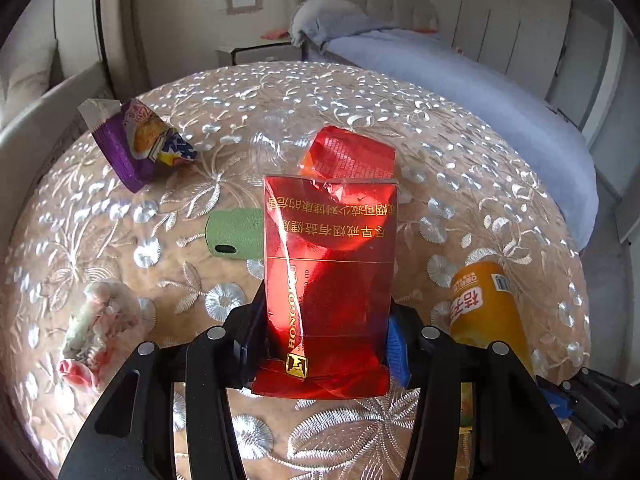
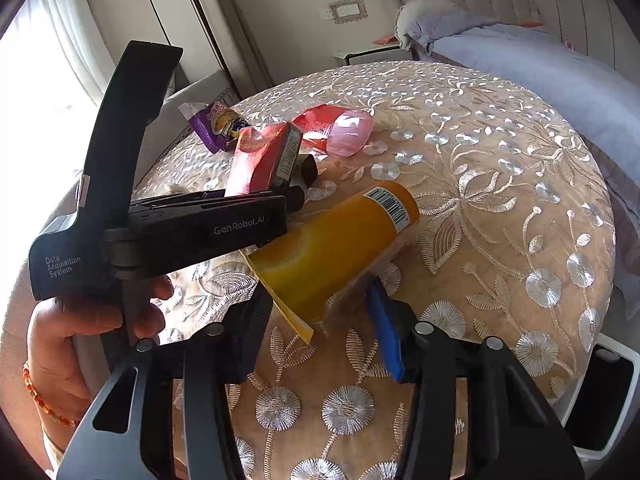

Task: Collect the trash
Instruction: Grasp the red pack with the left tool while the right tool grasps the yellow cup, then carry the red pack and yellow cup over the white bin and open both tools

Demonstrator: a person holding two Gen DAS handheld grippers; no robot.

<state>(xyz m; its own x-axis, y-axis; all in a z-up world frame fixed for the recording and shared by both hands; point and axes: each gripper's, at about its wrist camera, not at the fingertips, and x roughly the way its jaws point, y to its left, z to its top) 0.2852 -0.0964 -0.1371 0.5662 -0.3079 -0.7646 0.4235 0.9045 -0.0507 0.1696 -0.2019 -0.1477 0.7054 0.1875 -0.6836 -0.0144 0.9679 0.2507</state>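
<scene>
Two tools grip trash on the desk [image 1: 460,168]: left tool [image 1: 326,344] clamps the red pack [image 1: 328,264]; right tool [image 2: 320,316], beside it, pinches the orange pouch [image 2: 328,248].

Embroidered tablecloth [image 1: 360,92], bed [image 1: 460,68], nightstand [image 1: 260,54]

The round surface [image 1: 460,128] carries one red cigarette pack [image 1: 328,280], one orange bottle [image 2: 332,252], one purple snack wrapper [image 1: 136,144], one green case [image 1: 236,234], one crumpled red-and-clear wrapper [image 1: 352,156] and one pale crumpled wad [image 1: 96,324] near the left edge. Two grippers, left [image 1: 326,340] and right [image 2: 320,320], are present.
</scene>
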